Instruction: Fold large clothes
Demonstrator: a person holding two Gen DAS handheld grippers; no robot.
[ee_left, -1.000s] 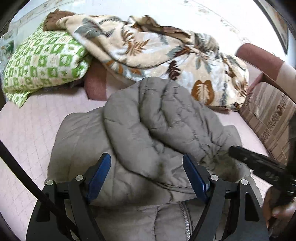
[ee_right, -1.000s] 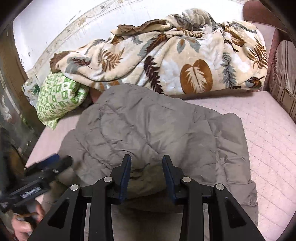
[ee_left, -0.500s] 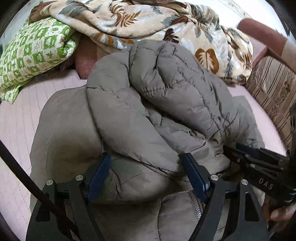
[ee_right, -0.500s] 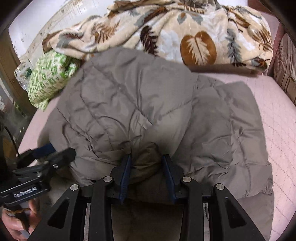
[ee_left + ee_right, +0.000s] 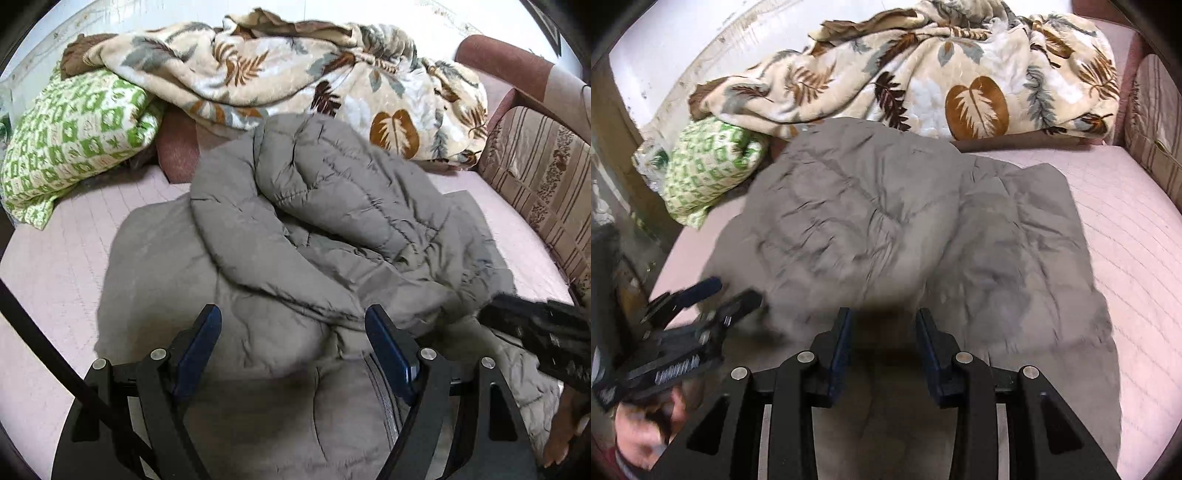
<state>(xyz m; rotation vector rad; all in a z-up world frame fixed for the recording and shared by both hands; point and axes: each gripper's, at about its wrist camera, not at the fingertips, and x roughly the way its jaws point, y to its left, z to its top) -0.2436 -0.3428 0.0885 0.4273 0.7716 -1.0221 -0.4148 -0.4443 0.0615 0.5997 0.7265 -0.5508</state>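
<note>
A grey quilted puffer jacket (image 5: 314, 236) lies on the pink bed, one part folded over the body in a bulky heap; it also shows in the right wrist view (image 5: 886, 236). My left gripper (image 5: 293, 321) is open wide just above the jacket's near part, beside the zipper, holding nothing. My right gripper (image 5: 882, 325) is open over the jacket's near edge, with nothing visibly between its pads. Each gripper shows in the other's view: the right one (image 5: 543, 332) at the jacket's right side, the left one (image 5: 701, 306) at its left side.
A leaf-print blanket (image 5: 295, 70) is piled at the back. A green patterned pillow (image 5: 74, 129) lies at the back left. A striped cushion (image 5: 539, 173) and red sofa arm stand on the right. The pink quilted bed cover (image 5: 1126, 236) surrounds the jacket.
The right gripper held a fold of the jacket half a second ago; now its jaws are wider and empty. Both grippers have pulled back from the jacket, which has settled lower.
</note>
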